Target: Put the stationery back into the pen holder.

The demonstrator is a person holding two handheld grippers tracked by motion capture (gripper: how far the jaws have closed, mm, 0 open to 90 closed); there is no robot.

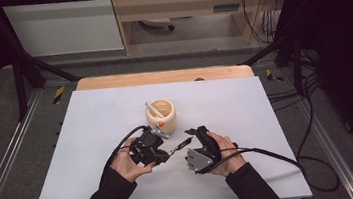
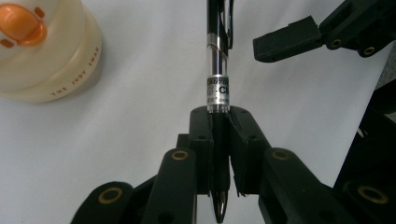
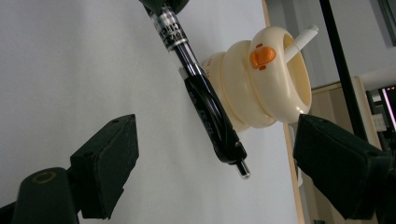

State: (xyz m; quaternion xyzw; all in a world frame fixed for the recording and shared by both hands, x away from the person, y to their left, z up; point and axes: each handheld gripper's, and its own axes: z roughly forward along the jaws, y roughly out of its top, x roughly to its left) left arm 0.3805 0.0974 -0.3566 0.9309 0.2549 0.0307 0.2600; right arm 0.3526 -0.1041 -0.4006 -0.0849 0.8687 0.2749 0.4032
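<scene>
My left gripper (image 1: 164,152) (image 2: 220,116) is shut on a black click pen (image 1: 179,145) (image 2: 217,70) near its tip, and the barrel sticks out toward my right gripper (image 1: 194,133) (image 3: 219,154). The right gripper stands open, with the pen's button end (image 3: 242,169) in the gap between its jaws and touching neither pad. One of its fingers (image 2: 289,44) sits just to the side of the pen's clip. A cream ringed cup with an orange duck mark (image 1: 161,115) (image 2: 46,51) (image 3: 261,88) stands just beyond the grippers and holds a white stick (image 1: 154,109) (image 3: 301,39).
A white sheet (image 1: 93,139) covers the wooden table (image 1: 162,76). Black cables (image 1: 271,154) trail from both grippers toward the right edge. Metal frame legs (image 1: 21,82) and more cables (image 1: 310,94) flank the table.
</scene>
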